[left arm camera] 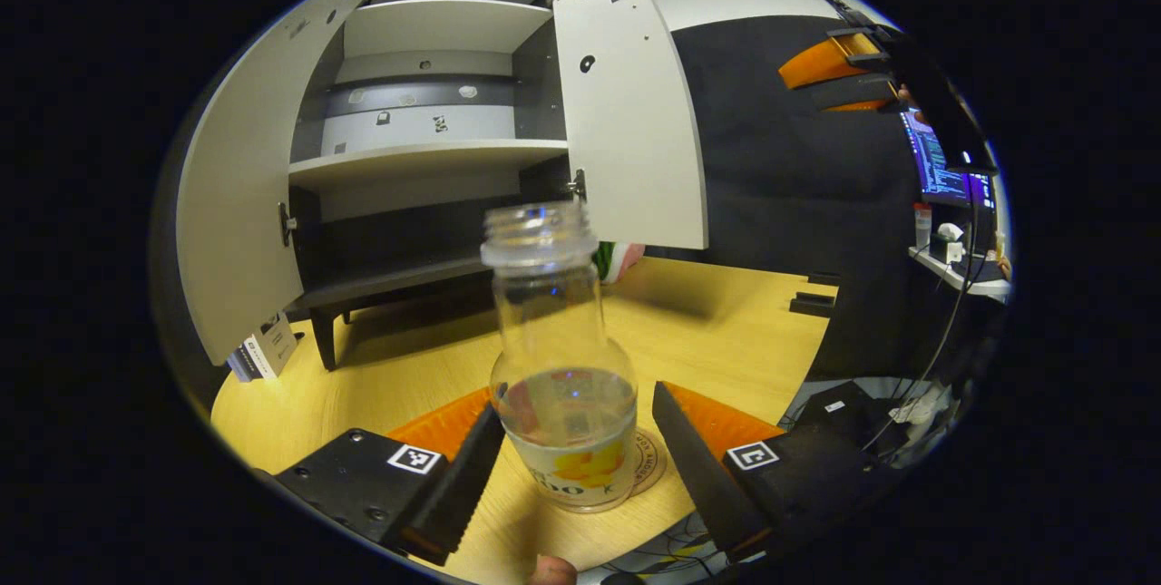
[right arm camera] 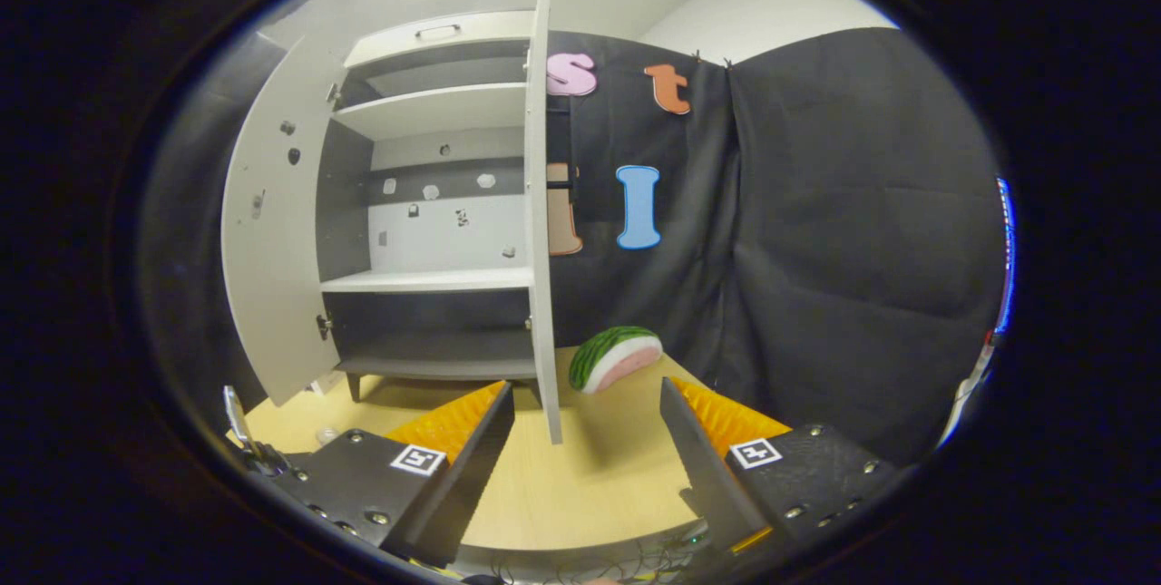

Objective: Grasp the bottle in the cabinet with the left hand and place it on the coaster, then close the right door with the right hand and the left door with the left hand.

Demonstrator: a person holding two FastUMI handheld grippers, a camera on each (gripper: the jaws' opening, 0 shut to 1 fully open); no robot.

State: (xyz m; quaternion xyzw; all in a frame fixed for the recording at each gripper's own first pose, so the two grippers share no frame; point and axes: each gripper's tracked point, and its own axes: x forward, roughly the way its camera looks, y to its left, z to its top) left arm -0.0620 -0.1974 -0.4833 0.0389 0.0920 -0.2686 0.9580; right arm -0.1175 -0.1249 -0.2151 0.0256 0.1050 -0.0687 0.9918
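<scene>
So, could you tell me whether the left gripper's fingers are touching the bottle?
Apart. The left gripper view shows the left gripper open, with table visible between its right finger and the bottle.

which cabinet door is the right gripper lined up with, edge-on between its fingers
The right door. In the right gripper view it stands edge-on, its lower corner between the open fingers. The left door swings wide, showing its inner face.
</scene>
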